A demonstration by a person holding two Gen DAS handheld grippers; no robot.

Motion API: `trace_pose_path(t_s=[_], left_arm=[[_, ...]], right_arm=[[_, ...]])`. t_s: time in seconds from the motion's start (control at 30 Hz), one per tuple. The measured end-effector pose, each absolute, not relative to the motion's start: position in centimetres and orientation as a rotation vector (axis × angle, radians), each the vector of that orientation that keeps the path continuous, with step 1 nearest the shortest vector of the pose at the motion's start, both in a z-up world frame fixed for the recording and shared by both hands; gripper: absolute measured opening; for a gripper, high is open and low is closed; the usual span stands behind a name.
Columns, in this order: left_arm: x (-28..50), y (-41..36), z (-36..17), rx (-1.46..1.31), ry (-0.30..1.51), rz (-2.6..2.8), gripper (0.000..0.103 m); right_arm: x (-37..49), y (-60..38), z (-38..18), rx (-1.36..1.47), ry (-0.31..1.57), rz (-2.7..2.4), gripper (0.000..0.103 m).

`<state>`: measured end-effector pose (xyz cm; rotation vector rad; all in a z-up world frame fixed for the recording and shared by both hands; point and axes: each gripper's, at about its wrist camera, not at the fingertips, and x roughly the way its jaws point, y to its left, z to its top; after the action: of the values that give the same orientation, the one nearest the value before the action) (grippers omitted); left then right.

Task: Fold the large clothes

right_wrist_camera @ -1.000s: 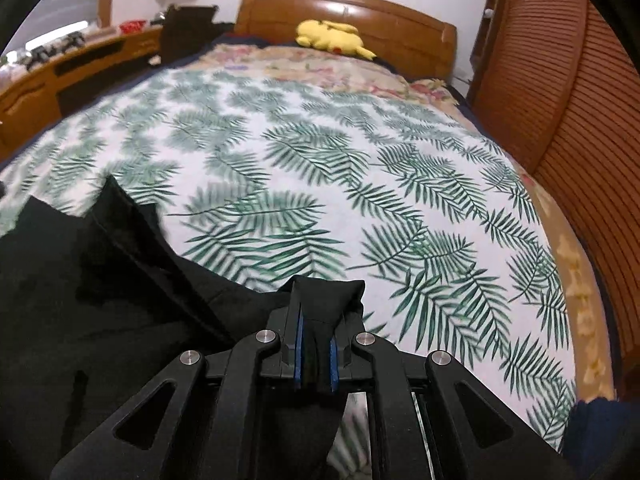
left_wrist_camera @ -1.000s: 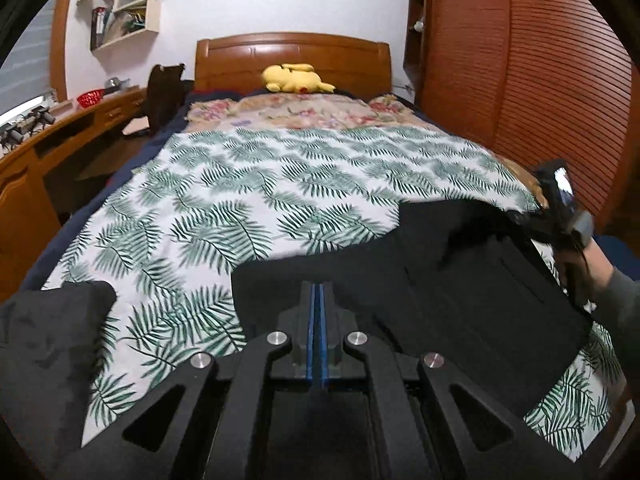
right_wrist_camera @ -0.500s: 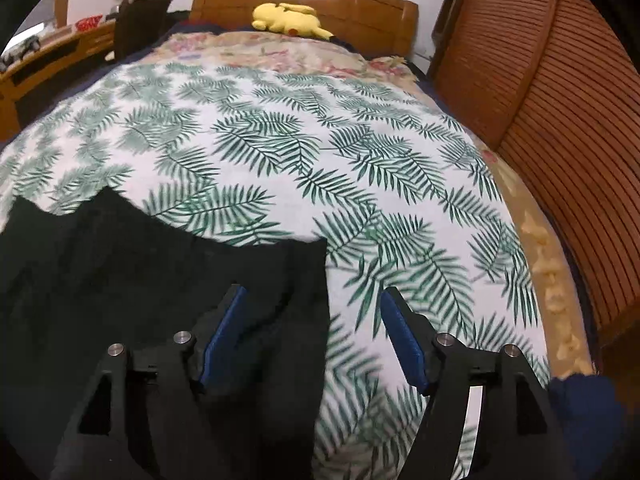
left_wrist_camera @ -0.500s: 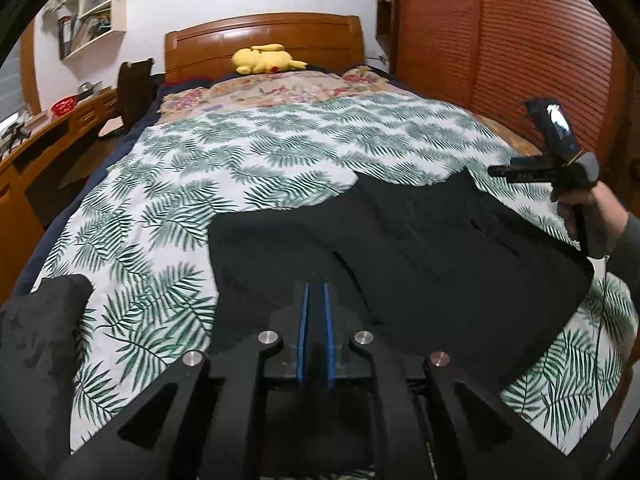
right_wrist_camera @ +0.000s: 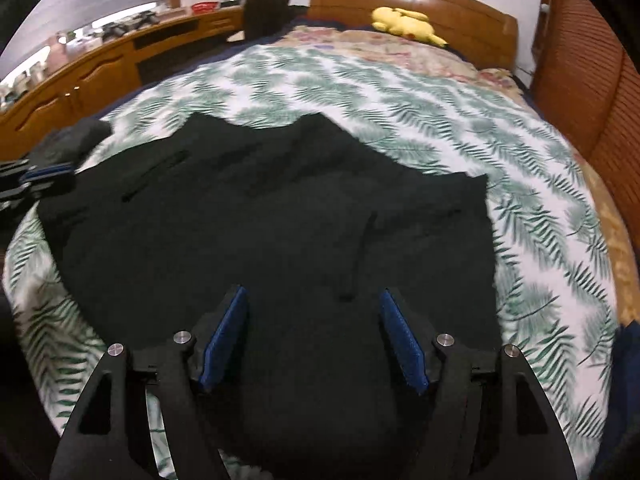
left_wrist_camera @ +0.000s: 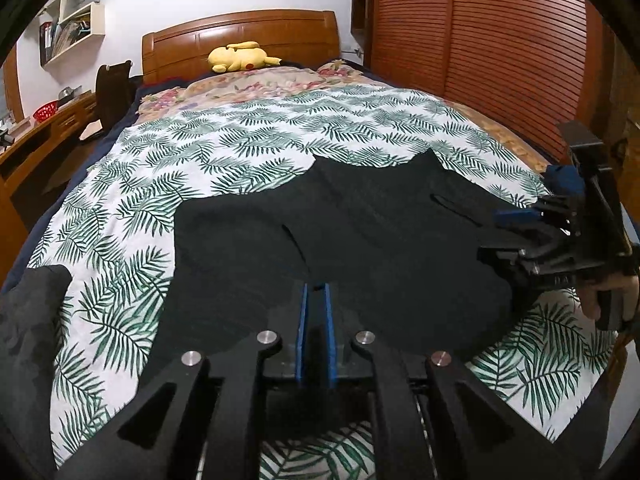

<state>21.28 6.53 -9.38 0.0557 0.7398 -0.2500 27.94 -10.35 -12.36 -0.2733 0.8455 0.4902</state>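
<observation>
A black garment (left_wrist_camera: 384, 240) lies spread flat on the bed's leaf-print cover (left_wrist_camera: 248, 152), near the foot end, its long axis running across the bed from one side to the other. Two pointed corners of its far edge aim toward the wooden headboard (left_wrist_camera: 240, 36), where a yellow plush toy (left_wrist_camera: 238, 57) rests. The left claw (left_wrist_camera: 316, 312) has its blue pads pressed together, pinching the near hem of the garment. The right claw (right_wrist_camera: 314, 320) stands spread wide above the cloth, its pads clear of the fabric and nothing gripped between them. In the left wrist view that claw sits over the garment's right end, held by a hand (left_wrist_camera: 612, 300). A grey bundle (left_wrist_camera: 28, 320) lies at the left edge of the bed.
</observation>
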Motion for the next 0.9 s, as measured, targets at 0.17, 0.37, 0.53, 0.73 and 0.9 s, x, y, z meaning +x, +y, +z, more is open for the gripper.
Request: trace_pose_path(t_s=[0.17,0.37,0.53,0.73,0.9], left_arm=[[20.7,6.6,-9.6,0.058,0.742,-0.253,0.006],[20.6,7.7,-9.9,0.044,0.754,-0.229,0.006],[20.2,8.2,-10.0,0.03,0.75,-0.227,0.006],[19.6,7.6,-10.5,0.03,0.763,-0.254,0.006],[19.0,6.6,-11.0,0.044,0.775,-0.288,0.006]], right_arm=[[26.2,-8.7,-12.2,-0.239,0.834,0.541,0.059],[25.7,-5.6,-13.2,-0.237,0.843,0.601,0.048],[25.5,-3.9,-17.3,-0.319,0.945,0.613,0.047],[24.4,-4.9,-15.7,-0.3,0.927,0.59,0.048],[22.1,-7.8,-13.2,-0.292,0.853,0.533,0.048]])
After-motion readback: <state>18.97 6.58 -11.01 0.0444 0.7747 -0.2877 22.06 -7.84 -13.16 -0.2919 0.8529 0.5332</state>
